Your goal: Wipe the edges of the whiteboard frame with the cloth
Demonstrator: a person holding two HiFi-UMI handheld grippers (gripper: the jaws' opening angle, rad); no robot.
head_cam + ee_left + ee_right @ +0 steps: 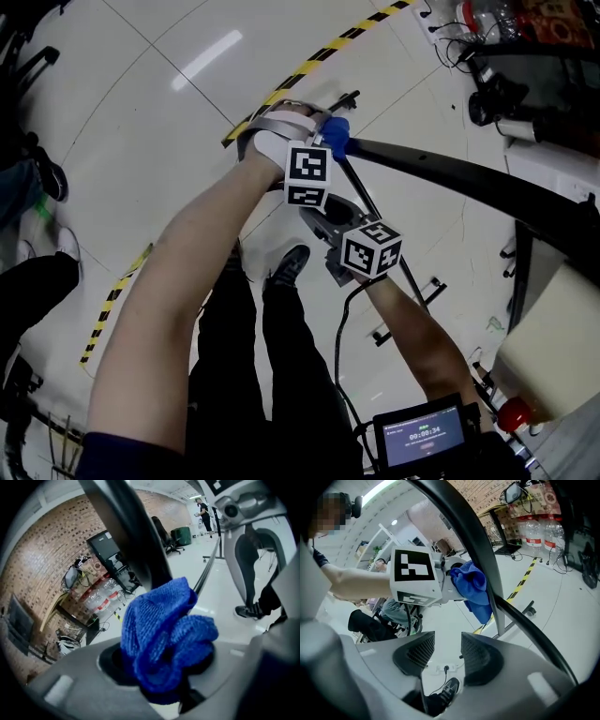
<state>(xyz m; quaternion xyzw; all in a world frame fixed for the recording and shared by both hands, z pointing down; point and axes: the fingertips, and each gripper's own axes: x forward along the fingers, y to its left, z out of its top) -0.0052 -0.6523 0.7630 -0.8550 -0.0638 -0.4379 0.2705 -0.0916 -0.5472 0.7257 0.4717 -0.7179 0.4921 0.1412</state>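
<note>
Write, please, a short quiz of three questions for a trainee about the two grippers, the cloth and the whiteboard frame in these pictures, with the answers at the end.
1. Multiple choice: what holds the blue cloth?
A) the left gripper
B) the right gripper
C) neither gripper
2. True or false: the right gripper is shut on the whiteboard frame.
3. Fill in: the floor tape is striped yellow and ____.

Key
1. A: the left gripper is shut on the cloth.
2. False: its jaws stand apart with nothing between them.
3. black
</note>
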